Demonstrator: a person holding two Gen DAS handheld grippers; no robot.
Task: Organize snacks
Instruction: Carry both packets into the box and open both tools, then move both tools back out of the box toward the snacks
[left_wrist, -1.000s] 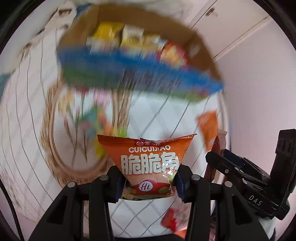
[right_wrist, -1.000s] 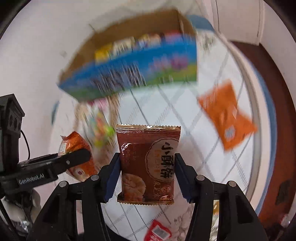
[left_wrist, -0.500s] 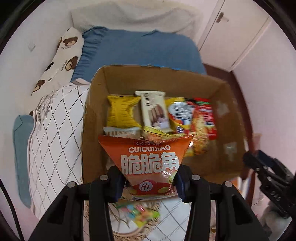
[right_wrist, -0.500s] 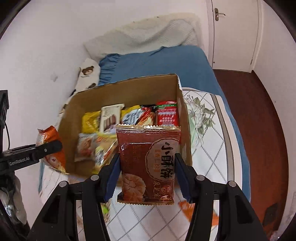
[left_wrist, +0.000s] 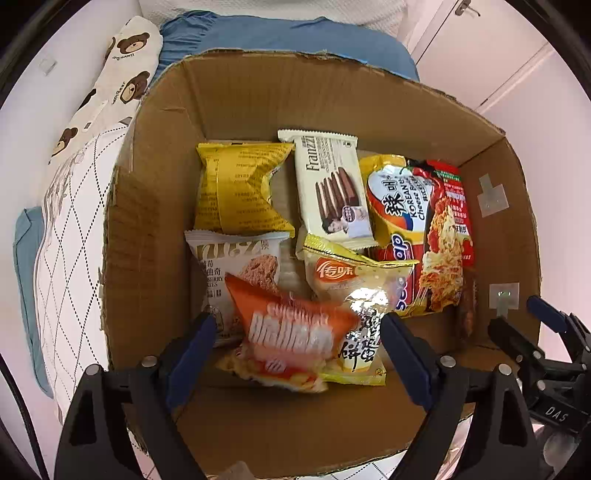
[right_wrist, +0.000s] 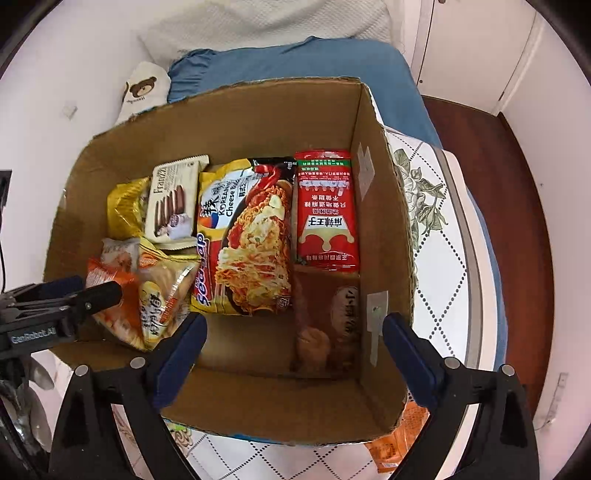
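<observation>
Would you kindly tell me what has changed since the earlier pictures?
Both tongs moved over the box and have just been opening: left tongs let go the orange bag, right tongs the brown packet. Both have dropped in. The other snacks stayed put.

Plain white walls (right_wrist: 55, 55) enclosed a small, evenly lit room with a dark reddish-brown wooden floor (right_wrist: 517, 192) and white panelled cupboard doors (left_wrist: 480, 55) at the far side. A bed with a blue sheet (right_wrist: 295, 62) held a white textured pillow (right_wrist: 258, 26), a cream bear-print cushion (left_wrist: 122, 77) and a white diamond-quilted cover (left_wrist: 70, 236).
</observation>
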